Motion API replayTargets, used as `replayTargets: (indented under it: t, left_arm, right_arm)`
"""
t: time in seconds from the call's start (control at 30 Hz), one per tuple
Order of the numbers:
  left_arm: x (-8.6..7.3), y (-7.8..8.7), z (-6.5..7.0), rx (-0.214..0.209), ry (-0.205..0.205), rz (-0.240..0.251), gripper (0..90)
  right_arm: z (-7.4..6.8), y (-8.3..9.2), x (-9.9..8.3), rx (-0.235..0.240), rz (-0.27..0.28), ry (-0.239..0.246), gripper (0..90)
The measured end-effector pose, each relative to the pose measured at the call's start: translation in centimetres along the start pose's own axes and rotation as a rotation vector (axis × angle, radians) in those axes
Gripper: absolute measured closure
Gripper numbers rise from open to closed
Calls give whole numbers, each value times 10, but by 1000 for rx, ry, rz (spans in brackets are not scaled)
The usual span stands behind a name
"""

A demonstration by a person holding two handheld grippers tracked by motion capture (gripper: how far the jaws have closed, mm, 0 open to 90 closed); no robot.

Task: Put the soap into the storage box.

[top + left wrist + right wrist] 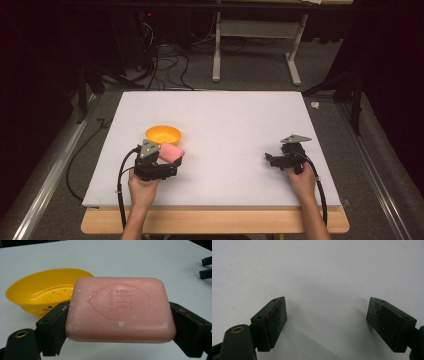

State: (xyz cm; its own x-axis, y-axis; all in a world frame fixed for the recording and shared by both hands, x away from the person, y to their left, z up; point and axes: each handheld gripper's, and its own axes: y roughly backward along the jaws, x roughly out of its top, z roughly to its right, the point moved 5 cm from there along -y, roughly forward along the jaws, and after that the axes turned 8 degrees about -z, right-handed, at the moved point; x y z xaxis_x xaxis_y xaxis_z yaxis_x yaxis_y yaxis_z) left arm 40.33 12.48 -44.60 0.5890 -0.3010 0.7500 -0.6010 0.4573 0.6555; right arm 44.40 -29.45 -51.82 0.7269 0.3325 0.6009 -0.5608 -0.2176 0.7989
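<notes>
A pink bar of soap (120, 308) with an embossed oval stamp is clamped between the two black jaws of my left gripper (118, 325), held a little above the white table. In the high view the soap (171, 152) sits just in front of and to the right of a yellow soap dish (163, 134). The dish (42, 291) is oval, glossy, with drain holes in its bottom, and lies behind the soap to the left. My right gripper (327, 320) is open over bare table, nothing between its pads; it rests at the table's right side (272, 159).
The white board (215, 115) rests on a wooden table whose front edge (215, 220) shows below it. The other gripper's jaw tips (206, 267) show at the far right of the left gripper view. Cables and a metal frame (255, 40) stand on the floor beyond.
</notes>
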Motion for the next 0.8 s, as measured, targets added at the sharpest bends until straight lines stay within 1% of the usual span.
replayTargets:
  t: [0.2, 0.37, 0.57, 0.67, 0.8]
  left_arm:
    - [-1, 1, -2, 8, 12, 3, 138]
    - [-3, 3, -5, 22, 19, 8, 138]
    - [-5, 9, -12, 48, 31, 12, 138]
    - [-7, 10, -16, 52, 45, -1, 138]
    - [-8, 11, -21, 52, 60, -1, 138]
  right_arm:
    - [0, 0, 0, 0, 0, 0, 174]
    - [0, 0, 0, 0, -1, 0, 174]
    - [0, 0, 0, -1, 0, 0, 174]
    - [0, 0, 0, -1, 1, 1, 175]
    - [0, 0, 0, -2, 1, 1, 175]
